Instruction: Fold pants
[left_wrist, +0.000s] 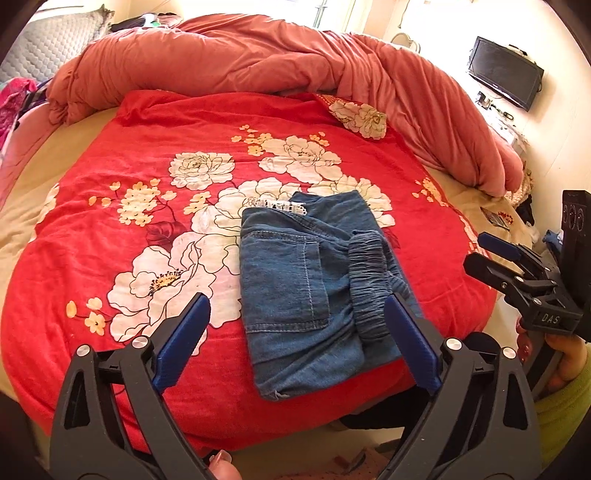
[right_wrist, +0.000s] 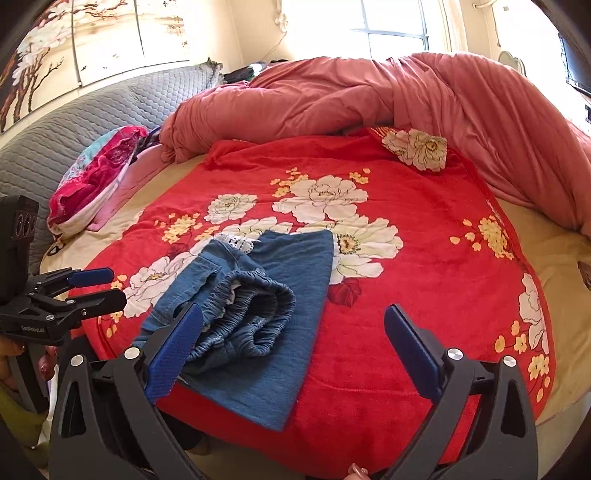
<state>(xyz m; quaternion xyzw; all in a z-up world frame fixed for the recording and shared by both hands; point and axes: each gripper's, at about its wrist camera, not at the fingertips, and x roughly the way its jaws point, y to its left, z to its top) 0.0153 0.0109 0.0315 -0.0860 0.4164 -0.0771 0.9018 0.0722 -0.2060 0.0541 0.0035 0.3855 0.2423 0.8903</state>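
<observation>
Black right gripper (left_wrist: 491, 258) reads "DAS" beside folded denim pants (left_wrist: 314, 295).

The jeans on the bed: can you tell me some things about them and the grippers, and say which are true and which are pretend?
1. The jeans lie folded on a red flowered blanket. True.
2. The left gripper is squeezing the jeans. False: it is open, with nothing pinched.
3. The right gripper is open. True.
4. The bunched-up quilt behind is green. False: it is pink.
5. White lace peeks out at the jeans' far edge. True.
</observation>
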